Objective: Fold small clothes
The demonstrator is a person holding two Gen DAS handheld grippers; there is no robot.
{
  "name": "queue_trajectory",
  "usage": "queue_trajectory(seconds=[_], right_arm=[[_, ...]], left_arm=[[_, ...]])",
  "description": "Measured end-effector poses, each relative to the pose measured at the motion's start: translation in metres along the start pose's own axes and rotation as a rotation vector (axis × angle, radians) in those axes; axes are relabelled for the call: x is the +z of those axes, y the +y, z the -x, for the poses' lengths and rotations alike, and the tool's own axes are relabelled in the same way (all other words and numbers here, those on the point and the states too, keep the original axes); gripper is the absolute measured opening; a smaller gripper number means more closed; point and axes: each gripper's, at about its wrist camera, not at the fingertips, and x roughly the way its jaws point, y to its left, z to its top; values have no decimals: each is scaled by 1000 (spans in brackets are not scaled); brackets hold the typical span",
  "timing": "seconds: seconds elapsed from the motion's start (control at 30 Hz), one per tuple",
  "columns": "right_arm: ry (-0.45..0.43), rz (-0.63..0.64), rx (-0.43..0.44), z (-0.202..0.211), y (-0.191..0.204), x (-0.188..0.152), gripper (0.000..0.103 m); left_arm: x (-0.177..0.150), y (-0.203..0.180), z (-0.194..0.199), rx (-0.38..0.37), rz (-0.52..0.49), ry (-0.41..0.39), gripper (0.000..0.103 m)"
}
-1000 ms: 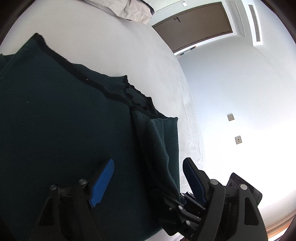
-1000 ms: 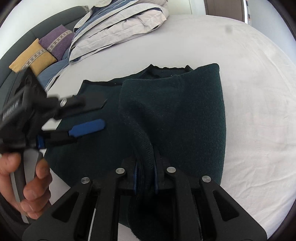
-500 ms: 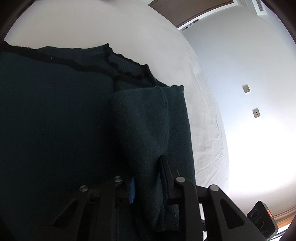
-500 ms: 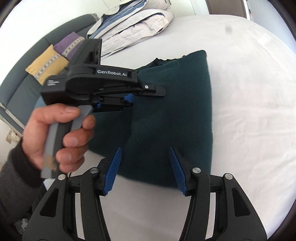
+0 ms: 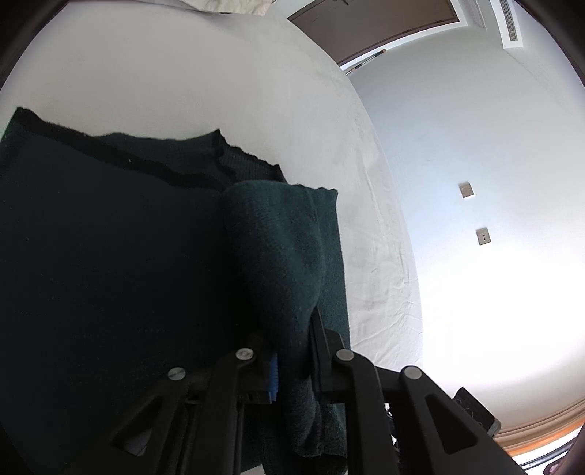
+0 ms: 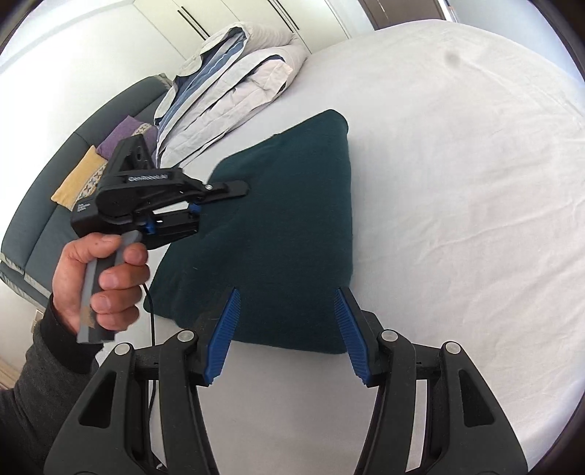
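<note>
A dark green knitted sweater (image 5: 109, 274) lies on the white bed sheet (image 5: 219, 73), neckline away from me. Its right side is folded over the body into a thick roll (image 5: 285, 255). My left gripper (image 5: 292, 329) is closing its jaws on the near end of that roll, with the fabric pinched between the pads. In the right wrist view the sweater (image 6: 285, 226) shows as a folded block. My right gripper (image 6: 289, 303) stands open just before its near edge, blue pads apart and holding nothing. A hand (image 6: 106, 270) holds the left gripper (image 6: 226, 193) at the sweater's left side.
Folded striped bedding (image 6: 234, 80) is piled at the head of the bed. A dark sofa with yellow and purple cushions (image 6: 87, 171) stands at the left. White sheet (image 6: 457, 182) stretches to the right. A brown door (image 5: 373, 25) and wall sockets (image 5: 482, 235) are beyond the bed.
My left gripper shut on the folded roll and lifted a little. My right gripper let go of the sweater, opened and drew back to the right.
</note>
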Motion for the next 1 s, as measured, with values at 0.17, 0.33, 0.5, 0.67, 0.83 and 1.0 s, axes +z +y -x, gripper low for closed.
queue_trajectory(seconds=[0.17, 0.33, 0.5, 0.67, 0.83, 1.0], right_arm=[[-4, 58, 19, -7, 24, 7, 53], [18, 105, 65, -29, 54, 18, 53], [97, 155, 76, -69, 87, 18, 53], [142, 216, 74, -99, 120, 10, 53], [158, 250, 61, -112, 138, 5, 53], [198, 255, 34, -133, 142, 8, 52]], left_arm=[[16, 1, 39, 54, -46, -20, 14], [27, 34, 80, 119, -35, -49, 14], [33, 86, 112, 168, 33, -74, 14], [32, 117, 126, 180, 74, -86, 14], [26, 120, 127, 165, 73, -99, 14], [15, 138, 115, 206, 103, -89, 18]])
